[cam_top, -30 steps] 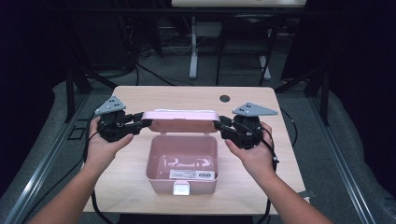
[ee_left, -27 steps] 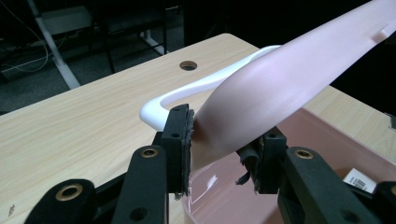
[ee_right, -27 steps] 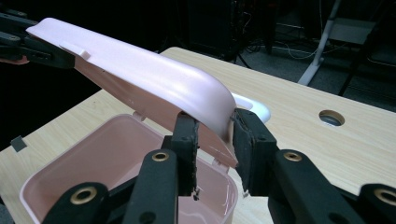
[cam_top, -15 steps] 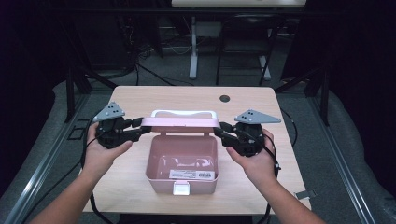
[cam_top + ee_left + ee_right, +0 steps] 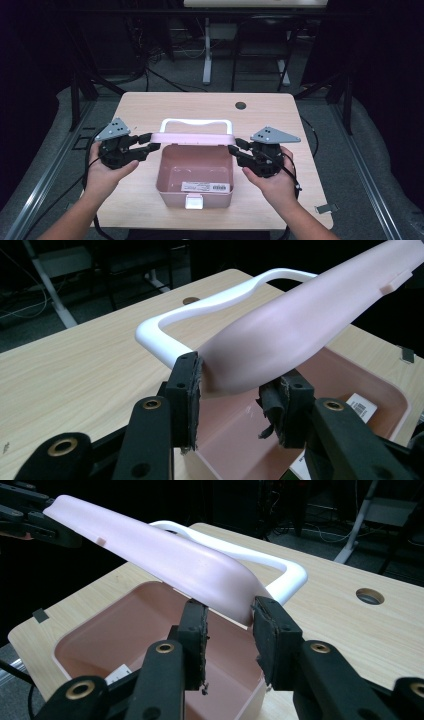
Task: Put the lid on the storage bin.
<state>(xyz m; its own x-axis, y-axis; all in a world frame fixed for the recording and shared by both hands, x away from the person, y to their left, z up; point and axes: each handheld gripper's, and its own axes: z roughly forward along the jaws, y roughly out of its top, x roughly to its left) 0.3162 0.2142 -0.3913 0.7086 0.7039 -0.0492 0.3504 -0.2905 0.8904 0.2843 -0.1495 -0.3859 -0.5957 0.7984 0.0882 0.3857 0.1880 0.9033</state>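
Note:
An open pink box (image 5: pixel 161 176) stands mid-table, its pink lid (image 5: pixel 192 136) raised at the far side with a white handle (image 5: pixel 197 121) behind it. My left gripper (image 5: pixel 149 141) is at the lid's left end, my right gripper (image 5: pixel 236 146) at its right end. In the left gripper view the lid's corner (image 5: pixel 280 335) lies between the jaws of the left gripper (image 5: pixel 232 390). In the right gripper view the other corner (image 5: pixel 200 575) lies between the jaws of the right gripper (image 5: pixel 227 625). Both pairs of jaws have just been opening and stand loosely around the lid.
A white barcode label (image 5: pixel 206 186) lies inside the box, and a pale latch (image 5: pixel 194 201) sits on its front. The wooden table (image 5: pixel 150 107) has a round cable hole (image 5: pixel 241 105) at the back. Dark floor and stand legs surround it.
The lid has swung further back, so the white handle now shows behind it. Both hands have drifted a little toward the near side and down, and both jaws stand wider.

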